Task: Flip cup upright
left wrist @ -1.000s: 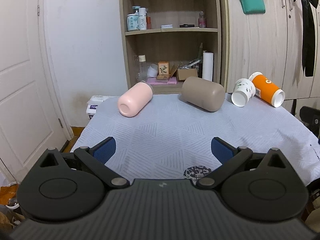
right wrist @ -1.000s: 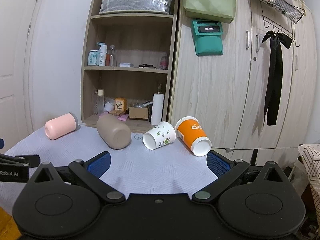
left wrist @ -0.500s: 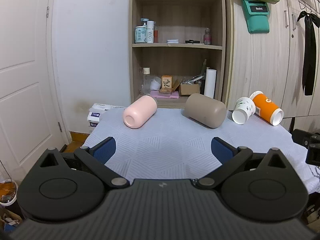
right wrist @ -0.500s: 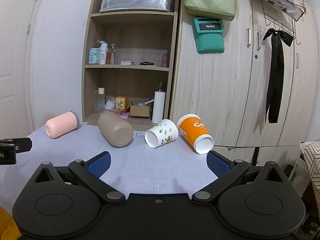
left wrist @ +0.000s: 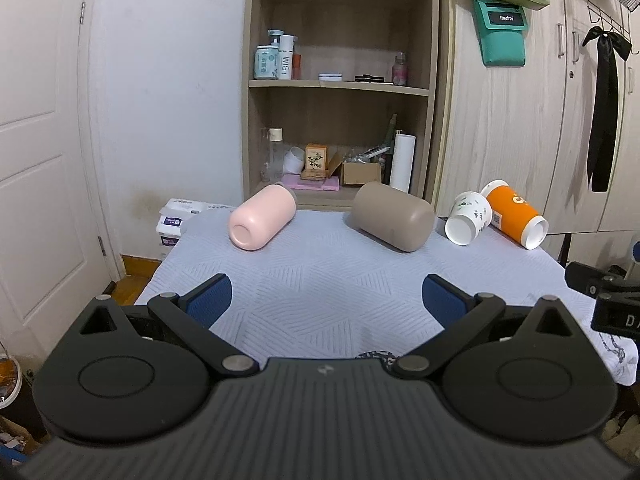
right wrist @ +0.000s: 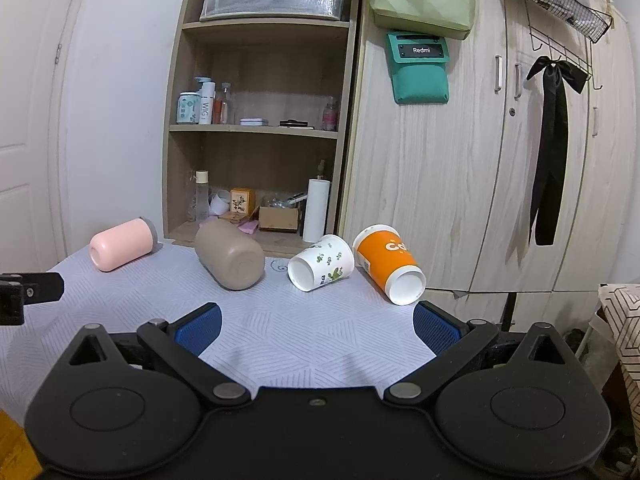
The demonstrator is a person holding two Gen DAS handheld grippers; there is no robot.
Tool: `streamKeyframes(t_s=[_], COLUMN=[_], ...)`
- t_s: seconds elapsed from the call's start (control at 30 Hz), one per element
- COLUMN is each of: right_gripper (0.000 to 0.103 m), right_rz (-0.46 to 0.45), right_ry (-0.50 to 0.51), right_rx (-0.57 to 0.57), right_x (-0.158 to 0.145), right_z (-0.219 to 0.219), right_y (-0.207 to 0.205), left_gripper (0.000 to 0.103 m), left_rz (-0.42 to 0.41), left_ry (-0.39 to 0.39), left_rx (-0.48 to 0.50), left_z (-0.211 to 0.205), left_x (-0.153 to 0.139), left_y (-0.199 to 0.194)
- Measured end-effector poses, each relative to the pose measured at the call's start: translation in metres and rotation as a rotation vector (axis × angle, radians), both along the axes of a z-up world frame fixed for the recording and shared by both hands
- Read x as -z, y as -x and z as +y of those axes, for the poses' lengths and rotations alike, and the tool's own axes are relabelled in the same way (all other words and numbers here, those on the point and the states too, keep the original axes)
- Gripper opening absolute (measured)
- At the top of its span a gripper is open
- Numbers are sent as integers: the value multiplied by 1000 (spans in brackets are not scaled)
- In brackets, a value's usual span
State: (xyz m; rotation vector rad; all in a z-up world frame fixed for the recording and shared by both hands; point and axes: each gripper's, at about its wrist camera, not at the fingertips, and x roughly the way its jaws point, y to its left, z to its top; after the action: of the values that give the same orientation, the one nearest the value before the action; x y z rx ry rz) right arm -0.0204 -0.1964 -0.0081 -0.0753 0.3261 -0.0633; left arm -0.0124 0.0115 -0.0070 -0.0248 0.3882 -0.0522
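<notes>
Four cups lie on their sides on the pale patterned tablecloth, none upright. Take the taupe cup as our marker, tipped over near the table's far edge with its base toward the cameras. Left of it, well apart, is the pink cup, mouth facing the near side. Right of the taupe cup, close by, lies the white leaf-print paper cup, and just beyond that the orange paper cup; whether the two paper cups touch is hard to say. Both show their open mouths.

On the near side of the taupe cup, well short of it, the left gripper hovers over the cloth with blue pads spread wide, holding nothing. The right gripper is likewise released and empty, fingers apart, low over the cloth with the orange cup nearest its right pad.

Behind the taupe cup stands an open wooden shelf unit with bottles and boxes.
</notes>
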Motion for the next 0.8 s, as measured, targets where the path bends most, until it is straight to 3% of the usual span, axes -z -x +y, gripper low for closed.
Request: streamKeyframes(t_s=[0.8], right_gripper=[103], right_rz=[29], right_ry=[-3], right_rx=[-1], right_x=[5], right_z=[-2], right_y=[-7], left_gripper=[103], left_rz=[80], left_ry=[38], left_rx=[42], left_z=[-2], left_x=[3], left_y=[-13])
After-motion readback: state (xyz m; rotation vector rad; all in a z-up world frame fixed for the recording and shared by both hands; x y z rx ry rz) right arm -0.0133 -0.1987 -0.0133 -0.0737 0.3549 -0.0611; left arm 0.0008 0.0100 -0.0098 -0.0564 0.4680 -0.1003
